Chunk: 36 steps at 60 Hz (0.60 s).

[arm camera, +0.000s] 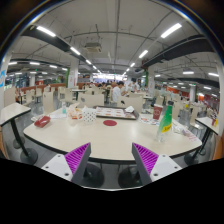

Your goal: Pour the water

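Note:
A round white table [100,140] stands ahead of my gripper [112,152]. On its right side a tall green bottle [166,120] stands upright. A red-and-white chequered cup [88,116] stands left of the middle, with a small red disc [110,123] on the tabletop beside it. Both purple pads [78,155] are spread wide apart near the table's front edge. The gripper is open and holds nothing. Every object on the table lies well beyond the fingers.
A red bowl [43,121] rests at the table's left edge, and a pink thing [157,116] sits left of the bottle. Two dark stools [95,173] stand under the front edge. Further tables, chairs and a person [116,93] fill the hall behind.

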Available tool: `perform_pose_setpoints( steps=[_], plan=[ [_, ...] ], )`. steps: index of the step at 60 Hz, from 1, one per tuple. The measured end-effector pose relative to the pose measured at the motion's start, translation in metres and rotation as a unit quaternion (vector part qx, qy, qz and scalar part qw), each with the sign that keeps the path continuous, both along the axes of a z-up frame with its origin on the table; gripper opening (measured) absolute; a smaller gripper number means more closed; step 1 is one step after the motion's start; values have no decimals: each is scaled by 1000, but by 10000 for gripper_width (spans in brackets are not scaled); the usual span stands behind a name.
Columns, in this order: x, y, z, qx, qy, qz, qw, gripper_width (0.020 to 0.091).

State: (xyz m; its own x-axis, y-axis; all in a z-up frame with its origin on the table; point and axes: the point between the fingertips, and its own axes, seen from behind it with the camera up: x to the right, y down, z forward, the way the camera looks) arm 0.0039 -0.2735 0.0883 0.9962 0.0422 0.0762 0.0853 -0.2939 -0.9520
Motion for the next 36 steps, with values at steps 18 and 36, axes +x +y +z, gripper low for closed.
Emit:
perform_pose_setpoints(
  steps=[18,36],
  plan=[
    [69,17,21,6,-4,-50,999,834],
    [204,77,13,10,2,-114,993,832]
  ],
)
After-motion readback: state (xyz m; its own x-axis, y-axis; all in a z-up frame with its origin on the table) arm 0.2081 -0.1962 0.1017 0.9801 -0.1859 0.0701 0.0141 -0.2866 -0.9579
